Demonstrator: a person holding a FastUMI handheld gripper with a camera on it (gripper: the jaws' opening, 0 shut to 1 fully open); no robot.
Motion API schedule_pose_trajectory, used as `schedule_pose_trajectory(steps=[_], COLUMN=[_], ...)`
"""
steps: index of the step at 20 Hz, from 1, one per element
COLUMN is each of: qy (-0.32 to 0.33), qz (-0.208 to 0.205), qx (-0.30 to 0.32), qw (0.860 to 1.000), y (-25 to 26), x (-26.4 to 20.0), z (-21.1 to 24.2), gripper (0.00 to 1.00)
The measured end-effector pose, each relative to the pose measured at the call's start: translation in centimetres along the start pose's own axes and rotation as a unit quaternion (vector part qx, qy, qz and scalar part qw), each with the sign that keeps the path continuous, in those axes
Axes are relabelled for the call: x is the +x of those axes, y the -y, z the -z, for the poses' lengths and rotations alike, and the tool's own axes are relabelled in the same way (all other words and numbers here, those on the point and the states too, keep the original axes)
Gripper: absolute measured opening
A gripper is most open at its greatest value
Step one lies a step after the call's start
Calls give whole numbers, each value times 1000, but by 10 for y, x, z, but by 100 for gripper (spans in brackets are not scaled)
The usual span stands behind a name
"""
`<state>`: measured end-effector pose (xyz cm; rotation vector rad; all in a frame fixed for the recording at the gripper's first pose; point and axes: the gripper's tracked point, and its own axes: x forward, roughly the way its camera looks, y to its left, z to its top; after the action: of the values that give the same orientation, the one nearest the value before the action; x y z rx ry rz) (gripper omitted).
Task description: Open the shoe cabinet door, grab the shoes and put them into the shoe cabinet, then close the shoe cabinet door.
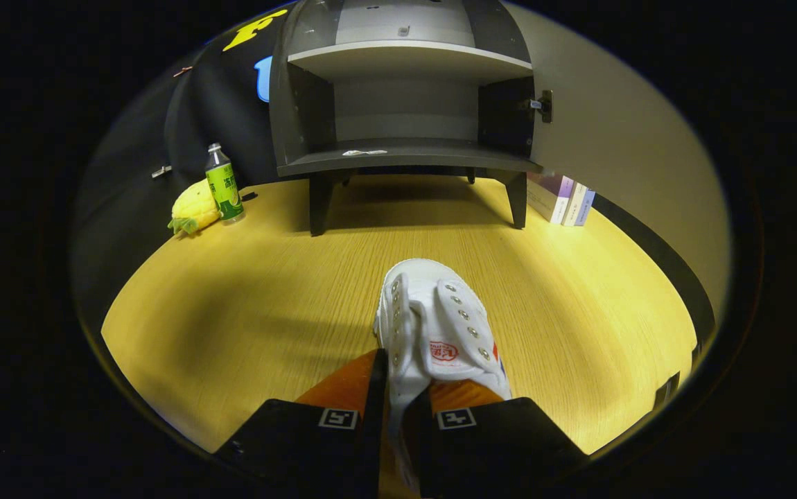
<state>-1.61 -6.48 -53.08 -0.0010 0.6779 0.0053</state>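
Shoe point(436, 326), white, is pinched at its side wall between my gripper point(398, 378) fingers, with open shoe cabinet point(405, 104) beyond them

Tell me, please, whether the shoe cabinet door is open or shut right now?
Open: the shoe cabinet shows both bare shelves, its door swung aside. The gripper jaws pinch the white shoe.

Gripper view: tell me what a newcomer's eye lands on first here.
First, the white shoe, pinched at its side wall between the gripper fingers and held over the wooden floor. Beyond it stands the shoe cabinet, door swung open, shelves bare. Left of the cabinet, a green bottle stands beside a yellow plush toy.
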Motion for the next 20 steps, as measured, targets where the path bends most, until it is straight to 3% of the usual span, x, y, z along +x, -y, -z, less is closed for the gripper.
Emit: schedule_pose_trajectory(steps=[2,3,4,12,20], qy=[10,7,6,-8,17], qz=[-14,-24,-25,-32,-29], qx=[18,25,30,8,6], qw=[1000,999,999,999,999], y=[-6,-8,-5,-8,-1], x=[3,12,6,-5,-46], z=[-2,21,1,-4,-78], gripper=[27,27,6,5,5])
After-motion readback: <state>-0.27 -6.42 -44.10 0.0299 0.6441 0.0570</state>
